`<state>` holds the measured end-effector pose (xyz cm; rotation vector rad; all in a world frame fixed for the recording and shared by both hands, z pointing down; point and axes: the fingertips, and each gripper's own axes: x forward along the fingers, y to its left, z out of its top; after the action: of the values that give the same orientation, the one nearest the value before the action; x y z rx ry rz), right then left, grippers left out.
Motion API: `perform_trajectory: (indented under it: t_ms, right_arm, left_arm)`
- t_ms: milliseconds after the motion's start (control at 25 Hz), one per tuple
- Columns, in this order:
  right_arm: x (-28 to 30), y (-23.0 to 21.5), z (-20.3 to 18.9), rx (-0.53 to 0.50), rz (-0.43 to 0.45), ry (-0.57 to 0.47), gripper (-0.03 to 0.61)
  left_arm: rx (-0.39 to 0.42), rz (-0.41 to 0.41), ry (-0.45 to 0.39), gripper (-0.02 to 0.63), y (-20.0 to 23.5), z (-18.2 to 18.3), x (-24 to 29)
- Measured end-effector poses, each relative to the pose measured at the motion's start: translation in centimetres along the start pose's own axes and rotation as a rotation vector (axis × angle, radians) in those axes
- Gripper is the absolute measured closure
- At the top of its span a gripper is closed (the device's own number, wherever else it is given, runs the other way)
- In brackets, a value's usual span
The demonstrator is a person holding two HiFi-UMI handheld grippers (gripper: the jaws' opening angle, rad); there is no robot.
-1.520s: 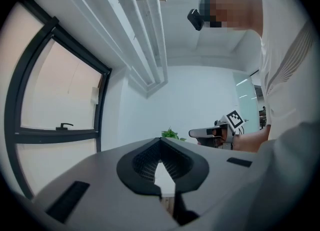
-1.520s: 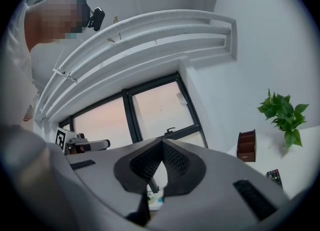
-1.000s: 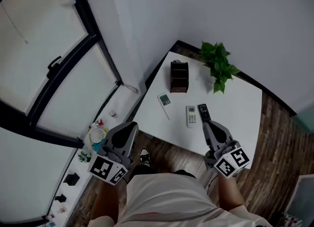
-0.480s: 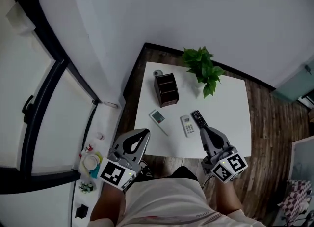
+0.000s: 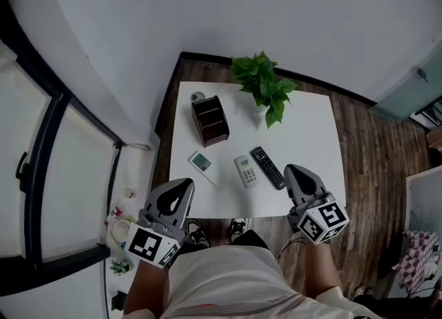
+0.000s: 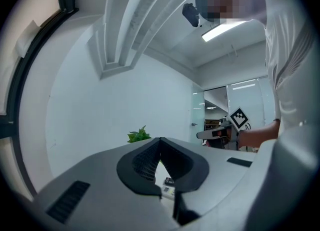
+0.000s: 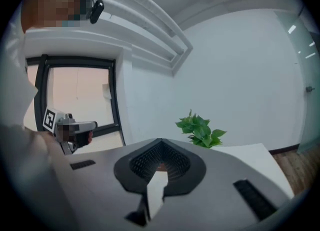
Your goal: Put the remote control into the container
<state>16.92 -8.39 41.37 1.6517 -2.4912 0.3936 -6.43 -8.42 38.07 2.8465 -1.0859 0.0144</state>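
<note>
Head view: the black remote control (image 5: 267, 167) lies flat on the white table (image 5: 311, 128). Its long axis runs diagonal, far end angled roughly toward the container (image 5: 210, 119), near end just ahead of the right gripper (image 5: 298, 172). The container's well apart, near the far left corner, with two white remotes (image 5: 245, 171) beside the black one. The left gripper (image 5: 181, 186) hangs at the table's near edge

Left gripper view: tongs pressed together, nothing in them

Right gripper view: same, pressed together, empty

My take: spread the right tongs first, then pinch across the remote's narrow width, not along its length
</note>
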Motion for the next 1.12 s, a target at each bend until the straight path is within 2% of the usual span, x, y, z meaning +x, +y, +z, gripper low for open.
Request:
perform_trajectory:
  t_ms: [200, 240, 320, 360, 440, 560, 640, 880, 1120]
  right_arm:
    - [1.1, -5.2, -4.9, -0.077, -0.049, 0.255, 0.563]
    - [1.7, -5.8, -6.1, -0.093, -0.043, 0.318, 0.528]
    - [3.2, -6.6, -8.7, -0.129, -0.017, 0.452, 0.392]
    - [4.1, -7.0, -9.8, -0.147, -0.010, 0.510, 0.368]
    - [6.0, -7.7, -11.9, -0.175, -0.003, 0.614, 0.362]
    - [8.7, -8.1, -15.4, -0.184, 0.035, 0.772, 0.327]
    - [10.5, -8.7, -17.1, -0.195, 0.044, 0.832, 0.324]
    - [13.5, -10.2, -22.0, -0.179, 0.034, 0.994, 0.314]
    - [15.3, -10.6, -24.8, -0.211, 0.035, 1.061, 0.313]
  left_arm:
    - [-0.002, -0.019, 0.039, 0.606, -2.5, -1.0, 3.0]
    - [-0.004, -0.024, 0.048, 0.606, -2.8, -1.3, 3.6]
    - [-0.015, -0.025, 0.064, 0.606, -3.0, -1.9, 4.3]
    - [-0.020, -0.021, 0.069, 0.606, -2.9, -2.2, 4.6]
    - [-0.021, -0.008, 0.081, 0.605, -2.7, -2.8, 5.0]
    - [0.007, 0.007, 0.125, 0.606, -2.5, -3.8, 5.3]
    - [-0.007, 0.013, 0.140, 0.606, -2.4, -4.3, 5.4]
    - [-0.061, 0.054, 0.115, 0.605, -0.8, -5.1, 5.3]
    - [-0.079, 0.075, 0.133, 0.604, 0.2, -6.0, 5.0]
